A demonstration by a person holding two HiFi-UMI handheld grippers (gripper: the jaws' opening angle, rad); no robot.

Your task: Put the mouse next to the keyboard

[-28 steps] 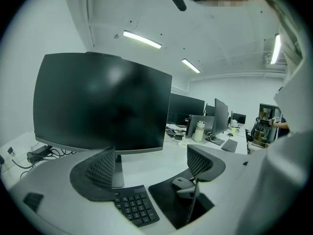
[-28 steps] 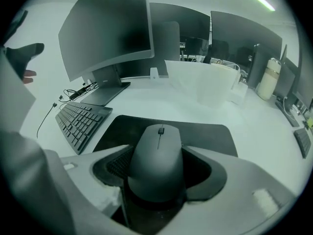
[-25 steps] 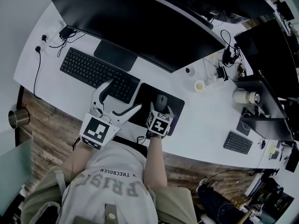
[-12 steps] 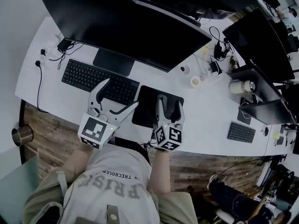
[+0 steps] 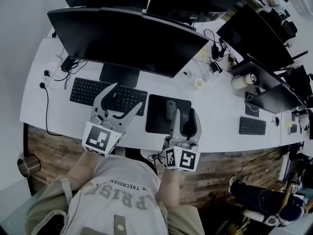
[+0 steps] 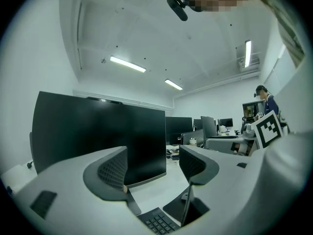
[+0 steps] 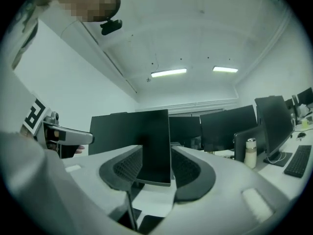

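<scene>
Right claw (image 5: 186, 116) released and empty, jaws closing. Small dark grey mouse (image 5: 169, 108) just ahead-left, on black mat (image 5: 155, 122) beside black keyboard (image 5: 85, 89). Lift clear; avoid nudging it.

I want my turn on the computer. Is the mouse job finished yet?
Looks done: the mouse lies on the black mouse pad, right beside the keyboard. In hand: nothing. The left gripper and right gripper are both empty, with their jaws closing. Left to do: probably nothing more.
</scene>
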